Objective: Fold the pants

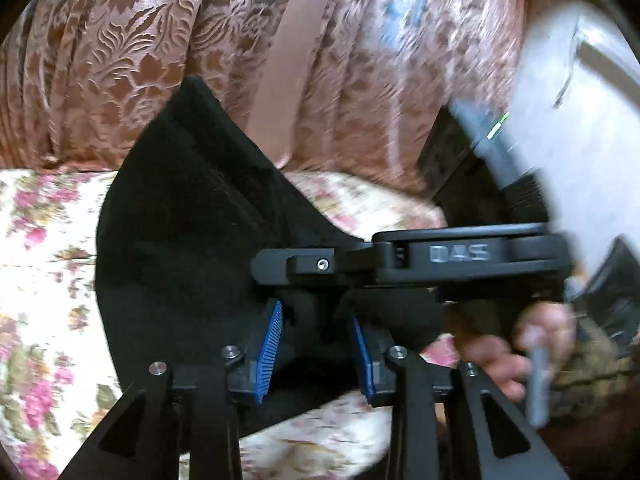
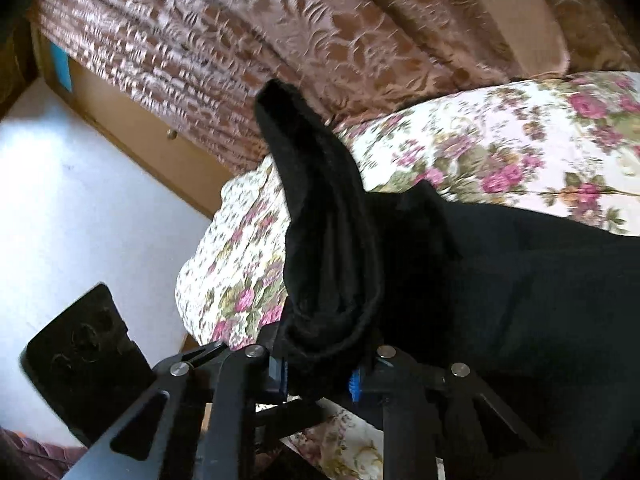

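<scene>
The black pants lie on a bed covered by a floral sheet, against a brown patterned curtain hanging behind it.

Left gripper: the fingers stand moderately apart, blue pads facing each other, with dark cloth visible between and beyond them. The pads do not press on it. The other tool's black body, marked with lettering, crosses the left wrist view just ahead, with the person's hand on its grip.

Right gripper: the fingers are drawn close on a bunched fold of the pants, the blue pads pressed against the cloth on both sides. The fold rises from the fingers as a thick gathered ridge above the sheet; the remaining cloth spreads flat to the right in that view.

A white wall and a wooden frame lie left of the bed.
</scene>
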The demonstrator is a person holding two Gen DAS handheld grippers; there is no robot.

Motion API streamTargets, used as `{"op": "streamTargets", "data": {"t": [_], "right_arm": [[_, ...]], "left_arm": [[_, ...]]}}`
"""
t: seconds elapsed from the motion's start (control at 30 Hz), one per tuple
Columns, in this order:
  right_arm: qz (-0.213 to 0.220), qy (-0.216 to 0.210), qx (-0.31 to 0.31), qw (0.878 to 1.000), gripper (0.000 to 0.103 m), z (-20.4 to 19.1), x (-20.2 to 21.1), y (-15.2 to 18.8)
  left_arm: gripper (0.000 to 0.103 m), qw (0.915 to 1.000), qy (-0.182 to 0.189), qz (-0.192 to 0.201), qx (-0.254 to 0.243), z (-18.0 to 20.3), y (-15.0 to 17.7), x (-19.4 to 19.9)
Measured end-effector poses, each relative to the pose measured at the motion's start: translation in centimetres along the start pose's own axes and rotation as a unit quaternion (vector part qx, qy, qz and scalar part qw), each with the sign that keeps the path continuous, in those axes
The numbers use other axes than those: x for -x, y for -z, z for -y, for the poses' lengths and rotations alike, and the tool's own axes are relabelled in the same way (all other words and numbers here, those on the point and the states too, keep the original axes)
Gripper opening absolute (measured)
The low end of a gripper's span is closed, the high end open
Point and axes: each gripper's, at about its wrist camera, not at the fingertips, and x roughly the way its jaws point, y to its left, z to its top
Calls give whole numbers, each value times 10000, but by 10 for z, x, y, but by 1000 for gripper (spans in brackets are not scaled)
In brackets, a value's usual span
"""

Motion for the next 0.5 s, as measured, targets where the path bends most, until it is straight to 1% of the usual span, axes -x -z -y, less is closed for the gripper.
{"op": "streamTargets", "data": {"t": [0.07,0.1,0.13,0.17,0.2,0.23,0.3,0.37,0.4,0.5], "right_arm": [[128,42,51,9999,19,3,13,-2],[202,97,87,9997,19,5,22,-3],[250,120,90,9996,19,7,29,-5],[335,152,103,9993,19,9,39,-6],[431,193,108,9988,18,12,51,-7],[521,228,92,9983,18,15,62,-7],[670,297,53,9973,18,22,82,-8],[774,401,26,9962,18,30,99,-6],[822,474,-9,9955,18,36,108,-4],[862,669,-143,9939,18,53,129,5]], "left_arm": [[34,9991,221,134,326,-11,-1,14],[34,9982,251,184,505,-19,-1,19],[34,9961,267,267,793,-31,-2,26],[34,9940,228,331,1014,-41,-3,30],[34,9913,56,379,1262,-55,-1,35],[34,9892,-106,393,1410,-65,0,38],[34,9866,-194,396,1574,-76,4,40],[34,9842,-311,322,1713,-85,4,34],[34,9838,-319,290,1740,-87,4,30],[34,9840,-175,128,1766,-86,3,9]]}}
